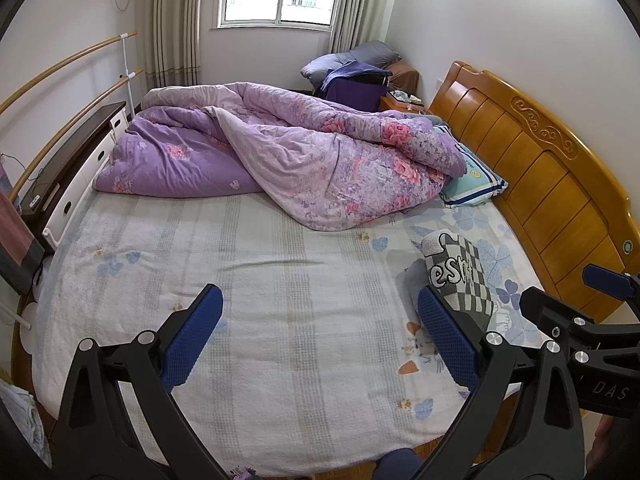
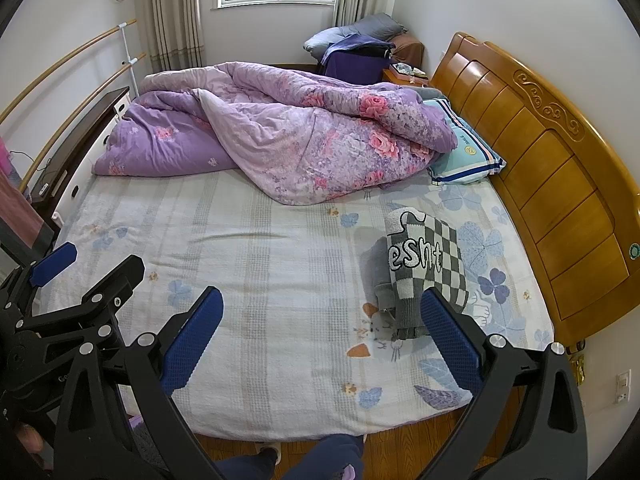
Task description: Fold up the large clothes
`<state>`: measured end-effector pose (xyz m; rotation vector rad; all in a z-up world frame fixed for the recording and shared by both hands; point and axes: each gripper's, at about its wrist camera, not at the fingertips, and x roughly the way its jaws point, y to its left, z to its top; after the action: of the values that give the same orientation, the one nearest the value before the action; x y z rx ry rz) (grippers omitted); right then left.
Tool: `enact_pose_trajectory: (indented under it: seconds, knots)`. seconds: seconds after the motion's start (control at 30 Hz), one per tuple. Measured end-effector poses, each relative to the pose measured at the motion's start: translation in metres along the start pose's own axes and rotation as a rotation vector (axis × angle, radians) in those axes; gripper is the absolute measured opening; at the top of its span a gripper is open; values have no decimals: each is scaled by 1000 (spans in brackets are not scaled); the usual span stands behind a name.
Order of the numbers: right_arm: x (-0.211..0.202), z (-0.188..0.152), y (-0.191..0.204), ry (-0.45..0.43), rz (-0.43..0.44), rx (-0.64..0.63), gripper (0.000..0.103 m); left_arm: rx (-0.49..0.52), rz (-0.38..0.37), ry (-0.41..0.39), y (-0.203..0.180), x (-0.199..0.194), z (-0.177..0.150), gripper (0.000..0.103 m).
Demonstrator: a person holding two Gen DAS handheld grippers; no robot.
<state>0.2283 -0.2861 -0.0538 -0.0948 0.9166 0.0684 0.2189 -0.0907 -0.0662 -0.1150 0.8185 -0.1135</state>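
The bed (image 2: 280,300) fills both views, its striped sheet bare across the middle and along the near edge. A rumpled purple quilt (image 2: 304,140) lies heaped along the far edge, with a blue pillow (image 2: 464,156) tucked at the far corner by the wooden headboard (image 2: 560,184).

The garment in question, a grey-and-white checked sweater (image 2: 424,268) with lettering across it, sits near the headboard edge, toward the near corner. It already lies as a compact, squared bundle with its ribbed hem turned toward the near edge; it looks folded, though the layers underneath are hidden. Whether this task made the bundle cannot be told from one moment.

The left gripper (image 1: 320,340) hangs above the near edge over bare sheet, jaws spread wide and holding nothing. The right gripper (image 2: 324,332) hangs likewise, spread and empty, with one blue finger (image 2: 452,344) drawn close beside the sweater's hem; contact cannot be confirmed.

The scene fits two stages: a finished fold with the hands released, or a bundle about to be reopened or tidied. Any further handling would call for both grippers to close on soft, thick knit that slumps easily, gripping hem and shoulder together so the layers stay stacked.
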Motion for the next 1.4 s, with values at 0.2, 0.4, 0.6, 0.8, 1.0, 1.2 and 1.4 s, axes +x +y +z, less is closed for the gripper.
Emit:
enact_pose_trajectory:
  seconds: [0.2,0.4,0.6,0.8,1.0,1.2,1.4]
  knots:
    - [0,2,0,0,4,-1,95,1,-3,-3,2,2,-1,98]
    - [0,1,-1,0,5,-3,95,-4,-17,-8,8,7,-5,98]
    - [1,2,-3,1,6,-5,95,12,-9,-27,10,3,-8,98]
    - [1,3,-3,4,10,-7,95,11,-13,-21,9,3,-3,98]
    - [4,6,-3,5,11,-10,95,12,-12,-20,9,2,-4,98]
    - [5,8,-4,4,12,-13,95,9,-13,-19,9,2,-3,98]
    - [4,9,-4,5,14,-16,95,10,-14,-18,9,2,-2,98]
